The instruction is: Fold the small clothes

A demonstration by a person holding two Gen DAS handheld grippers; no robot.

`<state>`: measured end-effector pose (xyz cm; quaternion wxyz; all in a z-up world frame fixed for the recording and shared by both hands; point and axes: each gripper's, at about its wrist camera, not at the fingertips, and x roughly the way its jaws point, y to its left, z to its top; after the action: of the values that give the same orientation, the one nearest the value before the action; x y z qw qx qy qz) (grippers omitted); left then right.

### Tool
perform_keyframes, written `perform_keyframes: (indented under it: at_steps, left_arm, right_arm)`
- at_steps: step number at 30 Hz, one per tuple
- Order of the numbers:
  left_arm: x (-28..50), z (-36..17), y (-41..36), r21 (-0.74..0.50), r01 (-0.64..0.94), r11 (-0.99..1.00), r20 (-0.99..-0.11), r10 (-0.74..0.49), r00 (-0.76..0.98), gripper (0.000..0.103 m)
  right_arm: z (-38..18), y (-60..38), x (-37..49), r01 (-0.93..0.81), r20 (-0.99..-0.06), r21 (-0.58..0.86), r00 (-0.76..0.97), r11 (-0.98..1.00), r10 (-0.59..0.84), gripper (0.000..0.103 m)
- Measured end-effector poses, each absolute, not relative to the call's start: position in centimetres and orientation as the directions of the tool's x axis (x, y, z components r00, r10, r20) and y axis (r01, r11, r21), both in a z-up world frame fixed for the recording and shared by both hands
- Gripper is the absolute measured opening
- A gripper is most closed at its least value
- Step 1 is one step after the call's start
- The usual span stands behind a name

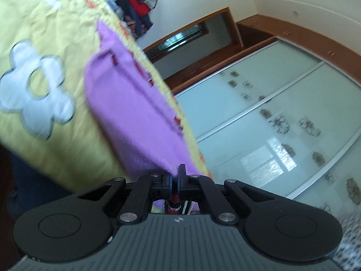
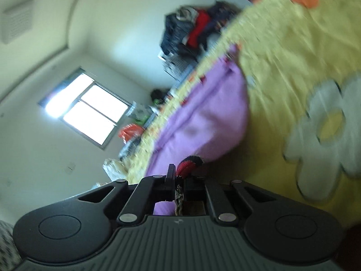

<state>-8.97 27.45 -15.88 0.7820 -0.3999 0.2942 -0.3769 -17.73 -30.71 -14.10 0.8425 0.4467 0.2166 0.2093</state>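
A small purple garment [image 1: 126, 103] with red trim lies stretched over the yellow flowered bedspread [image 1: 56, 45]. My left gripper [image 1: 175, 177] is shut on its near purple edge, and the cloth runs away from the closed jaws. In the right wrist view the same purple garment [image 2: 203, 122] spreads across the bedspread [image 2: 293, 52]. My right gripper [image 2: 179, 176] is shut on a red and black trimmed edge [image 2: 190, 161] of the garment. Both views are tilted and blurred.
A pile of dark and red clothes [image 1: 137, 2] sits at the far end of the bed, also seen as a clothes pile [image 2: 194, 31]. Frosted sliding wardrobe doors [image 1: 270, 117] stand beyond the bed. A bright window [image 2: 88, 108] and cluttered items [image 2: 133, 131] fill the other side.
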Motion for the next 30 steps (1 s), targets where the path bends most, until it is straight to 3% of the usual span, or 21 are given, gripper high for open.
perform_keyframes:
  at_steps: [11, 20, 23, 30]
  left_arm:
    - [-4.2, -11.2, 28.0, -0.850, 0.404, 0.338, -0.003, -0.770, 0.638, 0.002]
    - [1.7, -7.1, 28.0, -0.829, 0.437, 0.347, 0.064, -0.718, 0.693, 0.002]
    - [5.0, -6.2, 27.4, -0.825, 0.426, 0.372, 0.042, -0.711, 0.702, 0.002]
    - [16.8, -7.6, 26.0, -0.846, 0.300, 0.442, -0.123, -0.708, 0.695, 0.002]
  right_arm:
    - [-9.4, -31.9, -13.1, -0.243, -0.066, 0.796, 0.876, 0.555, 0.478, 0.004]
    - [-5.5, -33.2, -4.6, -0.360, 0.063, 0.765, 0.867, 0.534, 0.494, 0.004]
    - [-5.9, -33.8, -0.3, -0.340, 0.040, 0.774, 0.869, 0.535, 0.494, 0.004]
    - [-11.1, -35.9, 12.8, -0.195, -0.064, 0.872, 0.865, 0.450, 0.498, 0.004]
